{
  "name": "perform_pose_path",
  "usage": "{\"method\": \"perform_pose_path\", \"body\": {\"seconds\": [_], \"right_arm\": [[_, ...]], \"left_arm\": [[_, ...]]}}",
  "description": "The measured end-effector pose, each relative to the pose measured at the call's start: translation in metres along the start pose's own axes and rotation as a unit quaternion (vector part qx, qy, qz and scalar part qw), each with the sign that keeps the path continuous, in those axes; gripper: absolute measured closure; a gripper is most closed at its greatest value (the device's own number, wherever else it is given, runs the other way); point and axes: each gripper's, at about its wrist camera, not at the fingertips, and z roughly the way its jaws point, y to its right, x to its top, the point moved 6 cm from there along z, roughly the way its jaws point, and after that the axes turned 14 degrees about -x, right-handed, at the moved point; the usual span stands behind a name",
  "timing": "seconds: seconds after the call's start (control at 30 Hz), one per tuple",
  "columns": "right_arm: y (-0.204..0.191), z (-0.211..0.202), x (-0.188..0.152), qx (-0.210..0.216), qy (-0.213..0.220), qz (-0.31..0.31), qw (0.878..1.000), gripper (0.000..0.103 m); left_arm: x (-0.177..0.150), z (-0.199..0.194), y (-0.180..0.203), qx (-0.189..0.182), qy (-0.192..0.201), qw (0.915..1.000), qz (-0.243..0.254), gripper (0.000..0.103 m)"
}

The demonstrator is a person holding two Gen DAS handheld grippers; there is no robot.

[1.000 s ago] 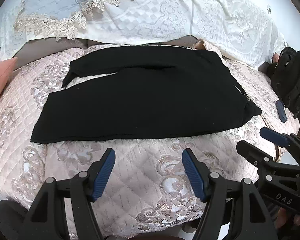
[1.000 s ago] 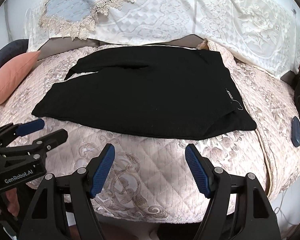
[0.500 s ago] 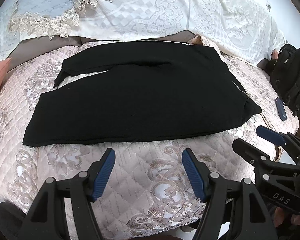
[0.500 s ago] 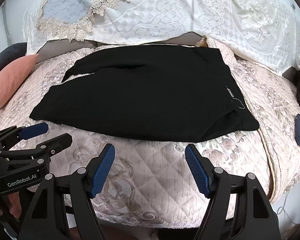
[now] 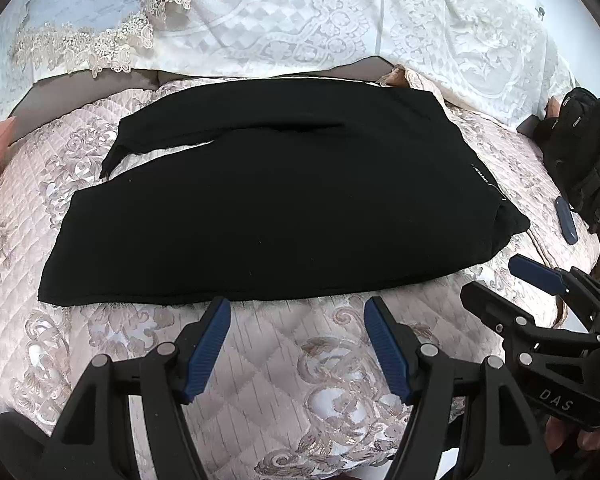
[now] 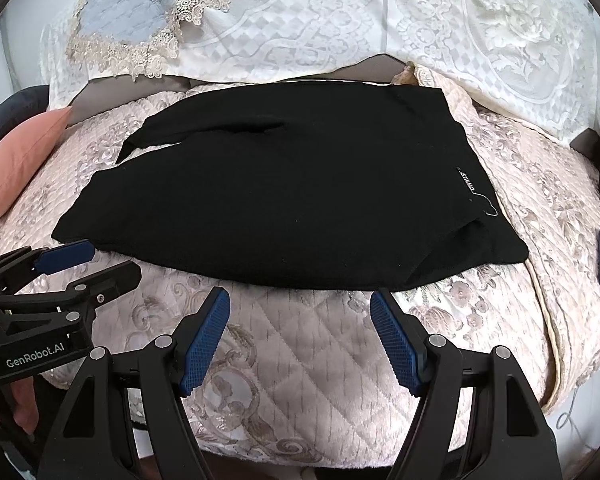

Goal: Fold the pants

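1. Both grippers have edged closer to the bed since a second ago, so the black knit pants [image 5: 268, 200] fill more of each view; the fold looks not yet begun.
2. The quilted pink floral bedspread [image 5: 292, 372] carries the pants, spread flat, waistband right, legs left.
3. The left gripper [image 5: 296, 340] hovers just short of the near hem, jaws released, empty.
4. The right gripper [image 6: 300, 336] likewise, jaws released, empty.
5. Only the left view shows the black backpack [image 5: 584, 160]; only the right shows the whole salmon pillow [image 6: 20, 160].
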Motion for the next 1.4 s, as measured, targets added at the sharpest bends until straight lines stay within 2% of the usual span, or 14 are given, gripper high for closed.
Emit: {"method": "perform_pose_path", "body": {"seconds": [1.03, 1.4], "right_arm": [[-0.0048, -0.0019, 0.0013, 0.002, 0.003, -0.008, 1.000, 0.030], [-0.0078, 0.0001, 0.0000, 0.010, -0.001, -0.009, 1.000, 0.030]], "left_arm": [[-0.0019, -0.0025, 0.0022, 0.000, 0.001, 1.0000, -0.005, 0.031], [0.0001, -0.0033, -0.0009, 0.018, 0.001, 0.9998, -0.009, 0.031]]}}
